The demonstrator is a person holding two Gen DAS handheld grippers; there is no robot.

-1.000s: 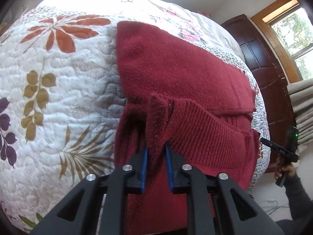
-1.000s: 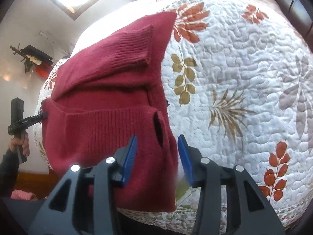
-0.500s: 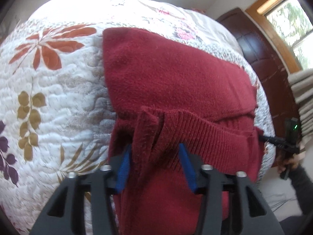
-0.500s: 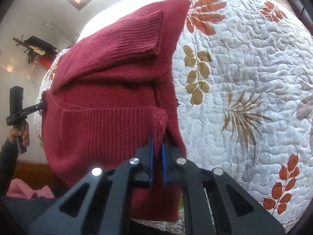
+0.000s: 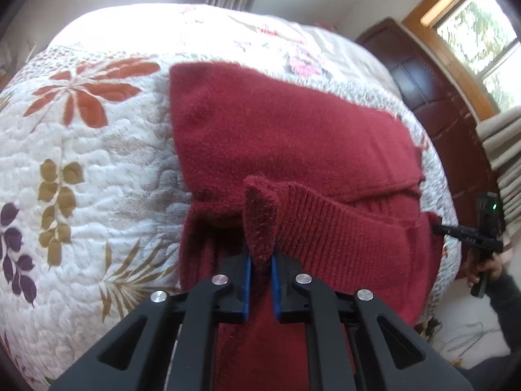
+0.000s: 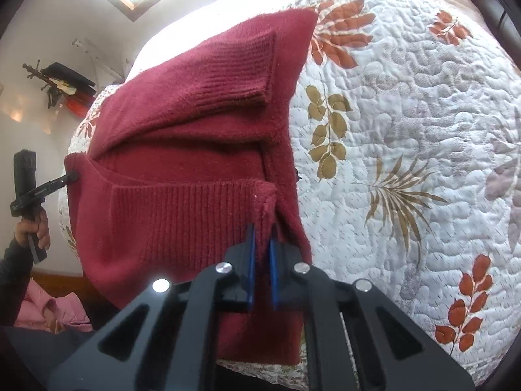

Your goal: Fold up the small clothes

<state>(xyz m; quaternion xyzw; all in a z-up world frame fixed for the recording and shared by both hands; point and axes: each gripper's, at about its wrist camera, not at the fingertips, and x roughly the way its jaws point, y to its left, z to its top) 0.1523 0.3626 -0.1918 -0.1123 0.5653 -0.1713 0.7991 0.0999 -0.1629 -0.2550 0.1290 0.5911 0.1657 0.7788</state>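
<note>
While red sweater lies lengthwise away across quilt, both jaws clamp its ribbed hem corners.

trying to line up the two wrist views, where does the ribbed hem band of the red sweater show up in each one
Left wrist: the ribbed hem band runs from centre out to the right, its near corner pinched in the left gripper.
Right wrist: the band runs from centre out to the left, its near corner pinched in the right gripper.
Shared landmark: the orange flower on the quilt, beside the sweater's far corner.
</note>
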